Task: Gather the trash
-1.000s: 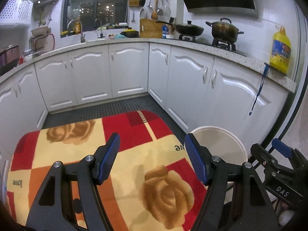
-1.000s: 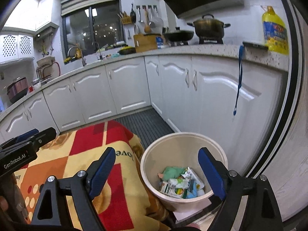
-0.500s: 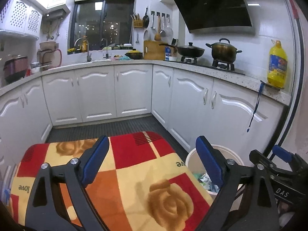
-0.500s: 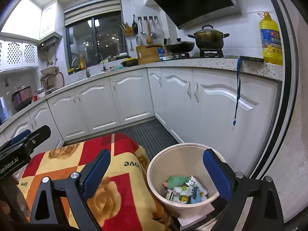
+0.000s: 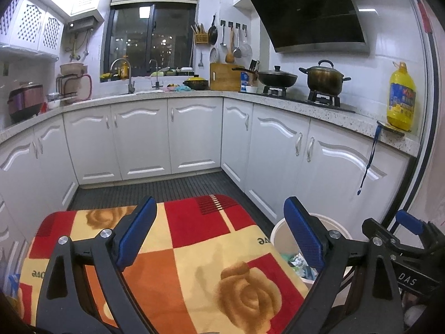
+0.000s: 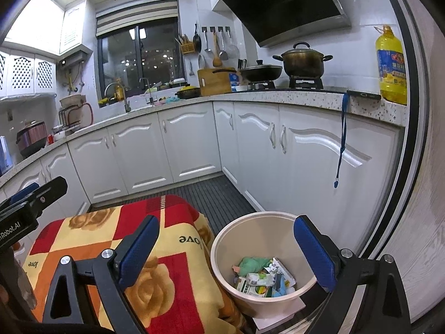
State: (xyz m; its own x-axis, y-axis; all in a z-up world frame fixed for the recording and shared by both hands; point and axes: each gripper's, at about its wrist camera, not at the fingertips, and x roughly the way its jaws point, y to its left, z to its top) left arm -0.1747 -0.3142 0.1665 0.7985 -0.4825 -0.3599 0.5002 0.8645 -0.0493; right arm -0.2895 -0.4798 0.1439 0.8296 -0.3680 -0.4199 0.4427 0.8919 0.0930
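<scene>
A cream waste bin point(image 6: 250, 236) stands on the floor beside a low table draped with a red, orange and yellow rose-print blanket point(image 6: 172, 278). Inside the bin lies trash point(image 6: 261, 277): a green wad, cartons and wrappers. My right gripper point(image 6: 226, 252) hovers open above the bin's near-left rim with nothing between its blue pads. My left gripper point(image 5: 219, 236) hangs open and empty over the blanket point(image 5: 194, 278). There the bin point(image 5: 338, 224) peeks out behind the right finger, with some trash point(image 5: 299, 261) showing. No loose trash shows on the blanket.
White base cabinets point(image 5: 139, 139) wrap around a dark ribbed floor point(image 5: 172, 186). A stone counter carries pots on a hob point(image 5: 324, 79), a yellow oil bottle point(image 5: 400, 97) and a sink. A blue lanyard point(image 6: 340, 144) hangs off the counter edge near the bin.
Both grippers' jaws have spread wider. Both views have lifted, so more of the wall and range hood shows and the blanket and bin sit lower in frame.
</scene>
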